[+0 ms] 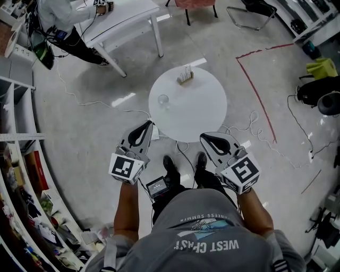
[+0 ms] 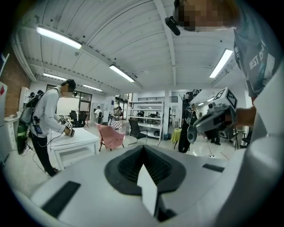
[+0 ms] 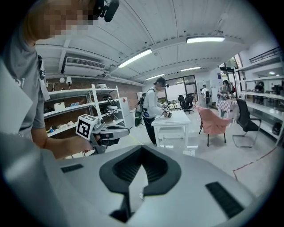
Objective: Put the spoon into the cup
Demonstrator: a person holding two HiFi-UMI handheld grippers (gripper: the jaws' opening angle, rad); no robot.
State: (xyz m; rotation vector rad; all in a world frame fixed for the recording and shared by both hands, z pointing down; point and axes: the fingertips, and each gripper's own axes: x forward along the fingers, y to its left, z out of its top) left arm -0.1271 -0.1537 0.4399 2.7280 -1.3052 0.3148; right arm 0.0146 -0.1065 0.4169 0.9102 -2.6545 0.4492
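One round white table [image 1: 210, 109]. On it, one clear cup [image 1: 163, 99] and one small holder [image 1: 185, 77], its contents too small to count. On the near side of that table are two grippers, the left gripper [image 1: 147, 124] and the right gripper [image 1: 206, 137], each with one marker cube. Beyond the table are one rectangular white table [image 1: 125, 18], one person [image 1: 58, 16], and two chairs: one pink chair [image 1: 195, 3] and one black chair [image 1: 254, 11].

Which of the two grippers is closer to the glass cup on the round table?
Left. The left gripper hangs at the table's near edge, just below-left of the cup; the right gripper sits farther off, toward the cup's lower right.
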